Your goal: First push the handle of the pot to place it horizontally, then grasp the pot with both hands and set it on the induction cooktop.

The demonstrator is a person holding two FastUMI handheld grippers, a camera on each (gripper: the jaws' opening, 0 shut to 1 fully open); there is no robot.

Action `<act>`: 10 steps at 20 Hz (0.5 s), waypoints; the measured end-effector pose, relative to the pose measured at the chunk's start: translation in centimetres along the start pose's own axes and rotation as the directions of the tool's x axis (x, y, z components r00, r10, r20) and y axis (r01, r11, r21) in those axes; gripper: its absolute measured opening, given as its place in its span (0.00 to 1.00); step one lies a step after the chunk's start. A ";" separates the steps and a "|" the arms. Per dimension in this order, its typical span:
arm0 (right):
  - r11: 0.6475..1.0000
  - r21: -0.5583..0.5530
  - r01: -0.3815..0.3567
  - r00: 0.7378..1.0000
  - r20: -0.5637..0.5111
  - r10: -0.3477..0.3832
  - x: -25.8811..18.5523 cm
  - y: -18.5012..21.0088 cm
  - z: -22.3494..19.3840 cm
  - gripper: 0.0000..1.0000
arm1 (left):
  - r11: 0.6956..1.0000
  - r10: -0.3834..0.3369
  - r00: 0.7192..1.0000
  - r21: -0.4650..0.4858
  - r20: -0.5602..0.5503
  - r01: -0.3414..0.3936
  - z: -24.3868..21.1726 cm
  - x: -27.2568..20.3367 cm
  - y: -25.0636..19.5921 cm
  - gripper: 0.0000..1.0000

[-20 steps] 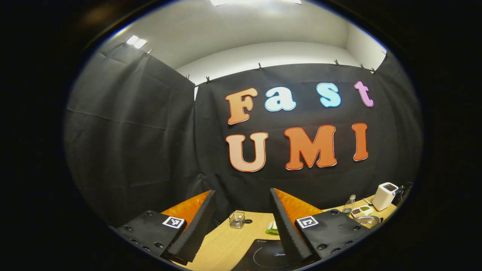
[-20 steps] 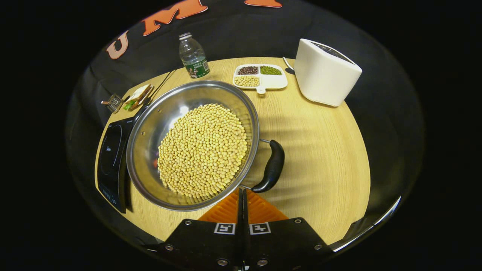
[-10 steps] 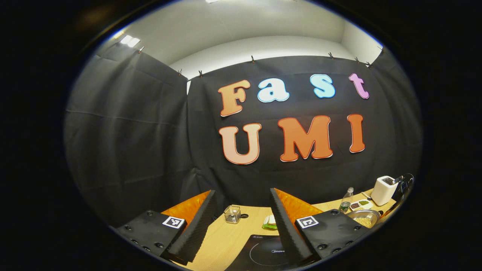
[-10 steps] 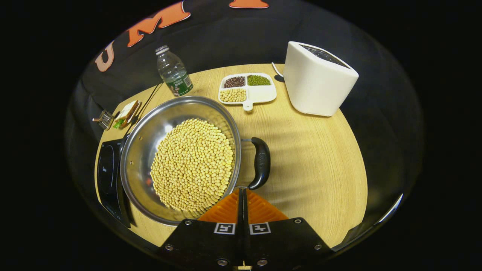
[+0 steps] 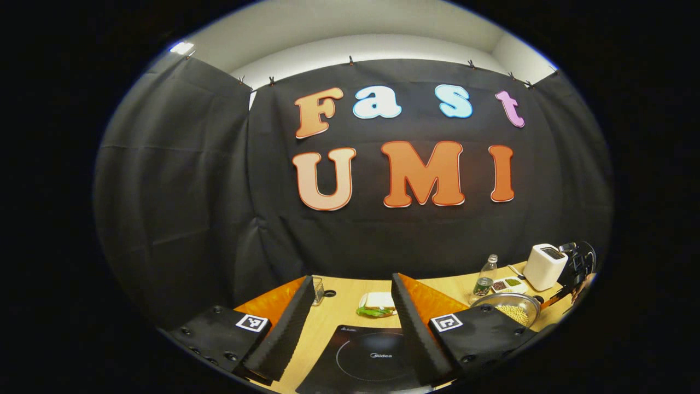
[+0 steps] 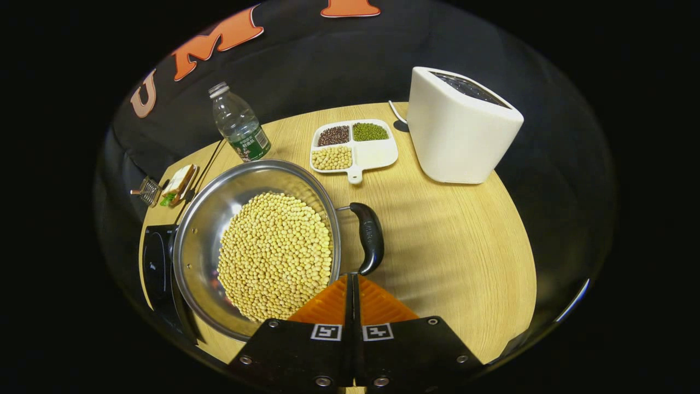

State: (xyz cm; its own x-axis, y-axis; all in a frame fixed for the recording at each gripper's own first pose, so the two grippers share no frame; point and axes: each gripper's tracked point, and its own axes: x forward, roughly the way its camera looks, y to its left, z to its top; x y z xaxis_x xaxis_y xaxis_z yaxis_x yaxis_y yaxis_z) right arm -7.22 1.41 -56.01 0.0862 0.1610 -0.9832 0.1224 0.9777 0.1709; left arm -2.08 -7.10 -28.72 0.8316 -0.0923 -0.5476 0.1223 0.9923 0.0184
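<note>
Right gripper (image 6: 350,276) was clenched with nothing between its fingers, its tip touching or just short of the near end of the pot's black curved side handle (image 6: 368,237). That round stainless-steel pot (image 6: 208,219), heaped with yellow soybeans (image 6: 276,254), sat on the light wooden table (image 6: 454,241) at 10 o'clock from the tip, its far edge overlapping or just beside the flat black induction cooktop (image 6: 153,262); I could not tell which. The handle stood at the pot's 3 o'clock side.

Left gripper (image 5: 350,306) hung released with its fingers spread, pointing over the cooktop, with the pot well off at its 3 o'clock.

By my judgement the push was the step in hand. It would go best as a slow sideways nudge against the handle's end, the closed tip kept low and square so it did not slip over the rounded grip, and gentle enough that the loaded pot turned without sliding or spilling. At 12 o'clock stood a white 4-compartment dish (image 6: 354,150) and a clear plastic bottle (image 6: 239,130).
</note>
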 end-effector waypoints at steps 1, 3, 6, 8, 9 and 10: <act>1.000 0.000 0.000 1.000 0.011 0.000 -0.1 0.0 0.3 0.00 | 1.000 -0.016 1.000 -0.006 -0.022 0.016 -0.6 0.5 -0.8 0.92; 1.000 0.002 -0.007 1.000 0.029 0.007 -0.7 -0.3 0.9 0.00 | 0.999 -0.053 0.996 -0.012 -0.073 0.053 -1.9 1.2 -2.6 0.93; 1.000 0.010 -0.015 0.998 0.068 0.015 -2.2 -0.5 2.1 0.00 | 0.993 -0.117 0.981 -0.022 -0.154 0.115 -4.2 2.0 -5.6 0.94; 1.000 0.002 -0.028 0.996 0.086 0.028 -3.1 0.0 2.6 0.03 | 0.986 -0.169 0.962 -0.041 -0.214 0.164 -5.9 2.7 -8.3 0.93; 0.999 -0.004 -0.036 0.995 0.094 0.036 -3.5 0.3 2.9 0.04 | 0.980 -0.197 0.949 -0.053 -0.245 0.189 -6.9 3.0 -9.7 0.93; 0.999 -0.014 -0.048 0.994 0.099 0.050 -3.8 0.9 3.0 0.11 | 0.975 -0.224 0.934 -0.063 -0.277 0.215 -7.7 3.2 -11.1 0.93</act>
State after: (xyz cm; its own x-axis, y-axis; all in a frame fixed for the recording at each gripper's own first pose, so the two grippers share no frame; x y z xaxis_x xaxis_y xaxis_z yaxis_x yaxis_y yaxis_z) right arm -4.42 1.28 -51.91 0.1894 0.1951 -0.9623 0.1046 0.9705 0.2174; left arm -4.95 -17.81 -37.13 0.5995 -0.2859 -0.7475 0.2639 0.9524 -0.1526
